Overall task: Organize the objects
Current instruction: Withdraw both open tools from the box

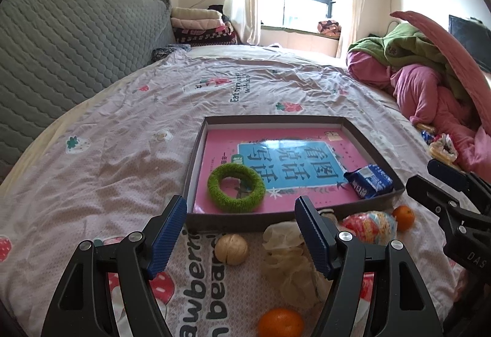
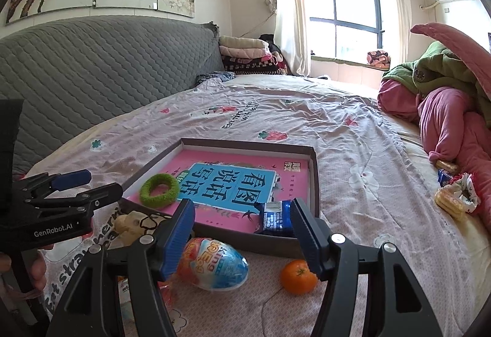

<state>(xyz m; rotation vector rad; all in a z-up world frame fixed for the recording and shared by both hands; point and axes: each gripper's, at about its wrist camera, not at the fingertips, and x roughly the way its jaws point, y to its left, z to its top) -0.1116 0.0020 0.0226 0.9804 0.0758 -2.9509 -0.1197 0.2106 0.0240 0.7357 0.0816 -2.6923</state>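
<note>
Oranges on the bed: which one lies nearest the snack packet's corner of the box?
The orange beside the egg-shaped toy, just outside that corner; the other orange lies nearer the camera, by the walnut.

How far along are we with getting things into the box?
Done: the shallow box holds a pink book, a green ring and a blue packet. In hand: nothing; the left gripper and right gripper are both empty. Left on the bedsheet: a walnut, two oranges, a toy egg, a crumpled bag, and snacks by the pink quilt.
</note>
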